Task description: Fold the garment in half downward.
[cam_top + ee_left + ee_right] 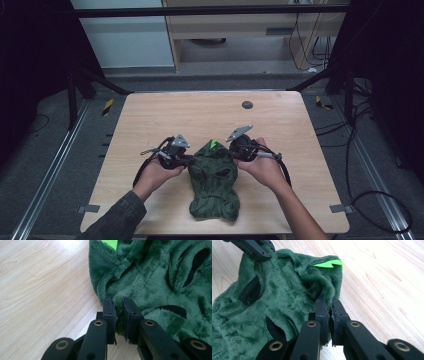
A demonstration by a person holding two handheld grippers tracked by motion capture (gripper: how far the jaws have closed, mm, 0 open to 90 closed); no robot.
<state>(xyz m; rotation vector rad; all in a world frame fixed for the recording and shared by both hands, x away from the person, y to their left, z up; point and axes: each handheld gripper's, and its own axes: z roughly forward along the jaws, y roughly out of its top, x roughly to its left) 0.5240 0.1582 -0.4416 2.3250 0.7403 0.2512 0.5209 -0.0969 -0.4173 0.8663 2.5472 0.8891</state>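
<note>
A dark green plush hood [215,180] with black-lined eye slits lies flat on the pale wooden counter [150,120], near the person's edge and roughly midway across it, with a small bright green tag [213,143] sticking out at its far end. The left gripper [189,161] meets the hood at its left edge near the top, and in the left gripper view [119,312] its two black jaws stand nearly together with a fold of the green fleece pinched between the pads. The right gripper [231,150] meets the opposite edge at about the same height; in the right gripper view [329,312] its jaws are likewise clamped tight on a bunched ridge of the fabric just below the tag [328,263], and the other gripper's black jaw shows at the top left corner, on the far side of the hood [274,305]. In the left gripper view the hood [155,282] spreads to the right of the jaws, with two dark eye slits showing. Both hands hold their grippers low, close to the counter, one on either side of the hood. A small dark round disc [247,105] sits on the counter towards its far edge, well apart from the hood.
</note>
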